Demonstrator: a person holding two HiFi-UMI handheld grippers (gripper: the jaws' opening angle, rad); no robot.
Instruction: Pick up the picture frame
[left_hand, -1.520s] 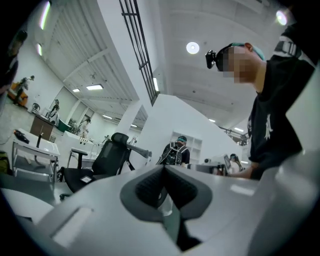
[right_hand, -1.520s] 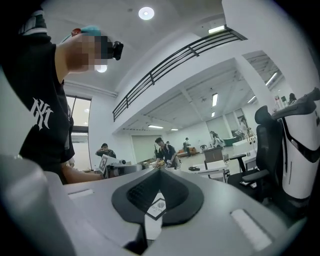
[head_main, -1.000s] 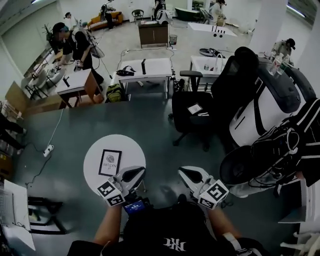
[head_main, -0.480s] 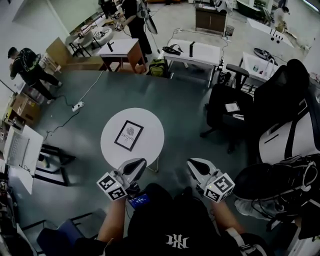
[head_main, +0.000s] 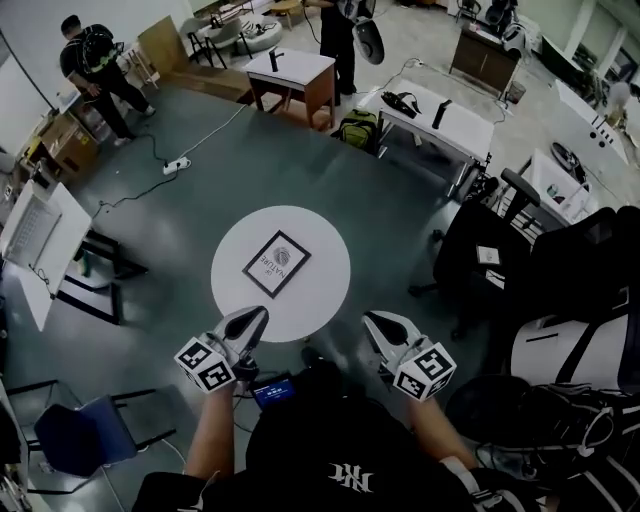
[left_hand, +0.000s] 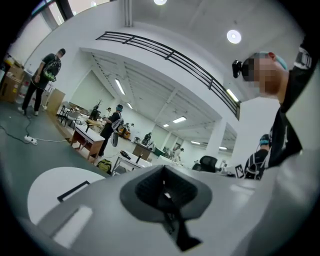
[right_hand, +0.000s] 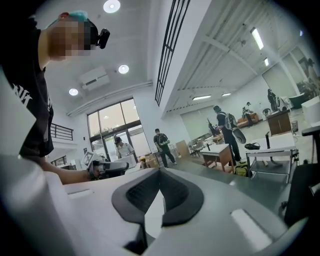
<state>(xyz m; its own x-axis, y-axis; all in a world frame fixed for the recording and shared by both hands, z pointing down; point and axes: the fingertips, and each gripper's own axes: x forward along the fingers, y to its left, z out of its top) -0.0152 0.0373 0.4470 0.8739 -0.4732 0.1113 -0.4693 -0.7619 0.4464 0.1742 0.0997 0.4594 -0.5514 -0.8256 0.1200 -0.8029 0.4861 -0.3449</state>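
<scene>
Table: a round white table (head_main: 236, 292) is standing on the grey floor (head_main: 180, 220), right in front of you.
Picture frame: a black-edged picture frame (head_main: 276, 264) is lying flat and turned askew, just toward 10 o'clock from the tabletop's middle.
Left gripper: you are holding the left gripper (head_main: 256, 317) at the table's 7 o'clock rim, clear of the frame.
Right gripper: you are holding the right gripper (head_main: 373, 324) by the 5 o'clock rim.
Chairs: a black office chair (head_main: 478, 245) is sitting at 3 o'clock and a blue chair (head_main: 68, 436) at 8 o'clock.

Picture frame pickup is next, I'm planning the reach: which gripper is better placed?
Left, probably. The left gripper points over the near edge of the round table, close to the picture frame; the right gripper hangs beside the table, farther off.
</scene>
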